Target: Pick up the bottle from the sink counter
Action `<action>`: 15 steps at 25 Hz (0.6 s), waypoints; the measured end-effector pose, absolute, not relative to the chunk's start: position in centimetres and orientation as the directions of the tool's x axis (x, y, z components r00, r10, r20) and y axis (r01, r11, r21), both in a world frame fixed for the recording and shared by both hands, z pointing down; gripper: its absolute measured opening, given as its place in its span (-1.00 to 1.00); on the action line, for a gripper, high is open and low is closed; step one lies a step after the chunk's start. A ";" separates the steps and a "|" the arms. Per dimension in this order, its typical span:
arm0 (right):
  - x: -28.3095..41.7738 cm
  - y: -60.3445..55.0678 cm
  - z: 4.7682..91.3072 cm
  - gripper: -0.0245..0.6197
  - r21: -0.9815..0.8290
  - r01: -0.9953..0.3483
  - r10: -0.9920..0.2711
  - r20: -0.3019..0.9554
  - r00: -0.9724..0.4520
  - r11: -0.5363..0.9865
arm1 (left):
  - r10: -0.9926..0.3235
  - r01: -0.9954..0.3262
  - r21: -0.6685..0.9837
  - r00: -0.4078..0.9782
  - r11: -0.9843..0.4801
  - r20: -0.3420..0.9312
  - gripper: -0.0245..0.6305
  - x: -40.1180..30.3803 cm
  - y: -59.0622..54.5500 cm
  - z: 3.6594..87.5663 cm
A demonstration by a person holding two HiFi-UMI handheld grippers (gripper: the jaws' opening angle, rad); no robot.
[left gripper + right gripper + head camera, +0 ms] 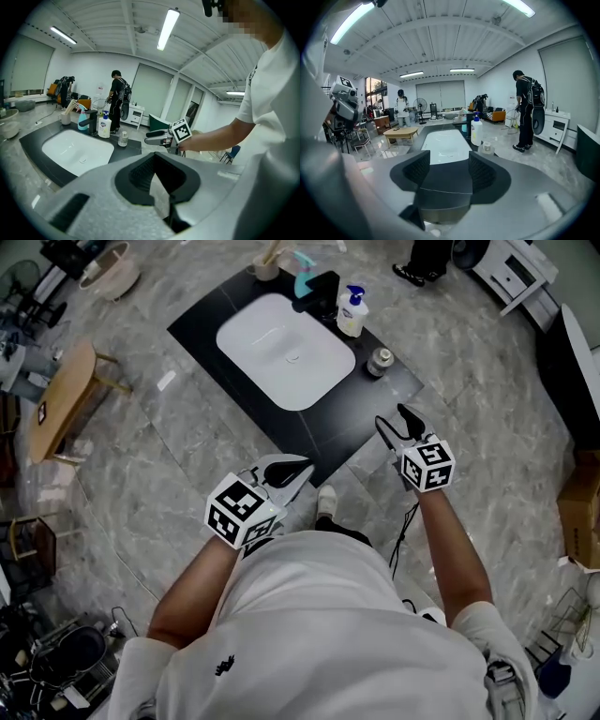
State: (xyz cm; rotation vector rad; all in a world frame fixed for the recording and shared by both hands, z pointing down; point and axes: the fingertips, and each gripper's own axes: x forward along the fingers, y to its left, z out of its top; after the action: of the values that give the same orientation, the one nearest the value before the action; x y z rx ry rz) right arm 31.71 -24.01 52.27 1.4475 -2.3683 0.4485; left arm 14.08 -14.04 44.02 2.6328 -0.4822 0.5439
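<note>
**Head view.**
- Right gripper (390, 415): jaws parted, empty, tips at the near edge of the black sink counter (202, 322).
- Pump bottle (352, 313) (white, blue pump): upright on the counter, well ahead of the right gripper and slightly to its left, just beside the black faucet (323, 292).
- Small capped jar (380, 360): stands between that gripper and the pump bottle, nearer the gripper.
- Left gripper (300, 468): tips by the counter's near corner, jaws drawn close together.

**Left gripper view.**
- Left gripper (157, 177): only a thin wedge of gap shows between the pads, and nothing is in it.
- Pump bottle (104, 126): far ahead and to the left.
- Jar (123, 138): just right of the pump bottle.
- White basin (77, 147): lies nearer the jaws than either.
- Right gripper (151, 137): reaches in from the right.

**Right gripper view.**
- Right gripper (449, 171): pads clearly apart, with the basin (445, 143) seen beyond the gap and nothing held.
- Pump bottle (476, 131): ahead, above the right-hand pad, well clear of the tips.
- Jar (486, 148): closer to the tips than the bottle, untouched.
</note>
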 end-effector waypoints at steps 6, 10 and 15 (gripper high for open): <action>36.2 -30.4 56.4 0.05 -0.090 -0.892 -0.776 0.461 -0.431 0.442 | -0.299 -0.473 0.316 0.832 -0.823 0.466 -0.91 16.7 -17.4 44.8; 37.5 -34.4 59.3 0.15 -0.079 -0.886 -0.756 0.490 -0.434 0.458 | -0.319 -0.500 0.320 0.818 -0.805 0.479 -0.91 17.7 -19.5 45.3; 38.1 -38.4 62.4 0.32 -0.091 -0.888 -0.742 0.515 -0.429 0.451 | -0.311 -0.504 0.325 0.813 -0.800 0.493 -0.91 18.6 -21.3 45.9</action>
State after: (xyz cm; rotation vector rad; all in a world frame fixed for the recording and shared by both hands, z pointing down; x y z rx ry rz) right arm 38.08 -38.42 62.41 1.3741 -2.3032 0.4948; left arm 18.60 -21.32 45.86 2.5486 -0.6070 0.5860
